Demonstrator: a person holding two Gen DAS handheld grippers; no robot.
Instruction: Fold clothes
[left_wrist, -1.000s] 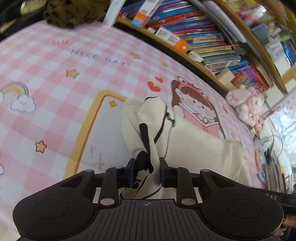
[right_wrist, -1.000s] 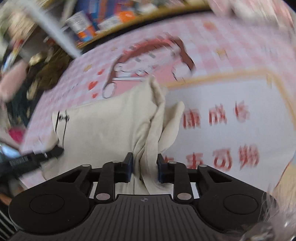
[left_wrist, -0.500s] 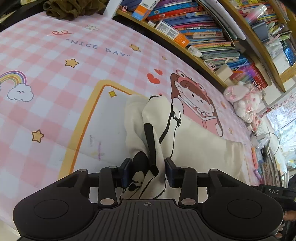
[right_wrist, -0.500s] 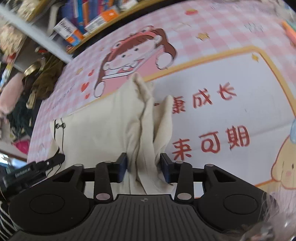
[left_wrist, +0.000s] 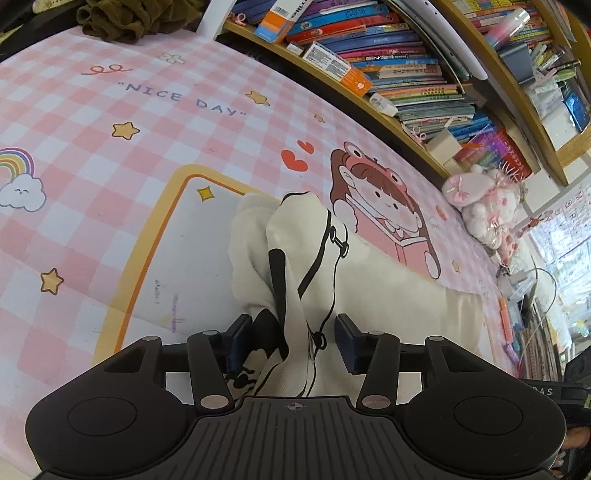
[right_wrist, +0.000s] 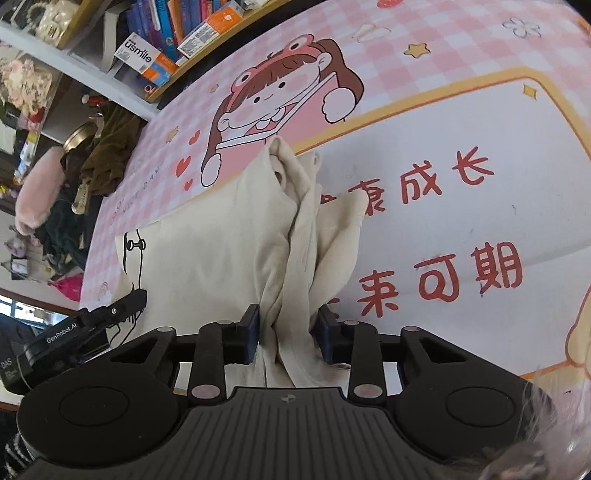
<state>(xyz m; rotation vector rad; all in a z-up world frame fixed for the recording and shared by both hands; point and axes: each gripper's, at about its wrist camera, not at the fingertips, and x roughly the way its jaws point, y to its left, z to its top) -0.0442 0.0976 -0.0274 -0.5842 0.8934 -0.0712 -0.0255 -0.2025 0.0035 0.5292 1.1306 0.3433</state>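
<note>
A pink checked mat (left_wrist: 110, 110) with cartoon prints covers the table, and bookshelves (left_wrist: 406, 74) stand behind it. On the mat lies a cream garment (right_wrist: 207, 251) with black line art. The left gripper (left_wrist: 293, 341) has its fingers spread around a bunched fold, gaps on either side. The right gripper (right_wrist: 290, 334) pinches the opposite bunched end between its fingers.
</note>
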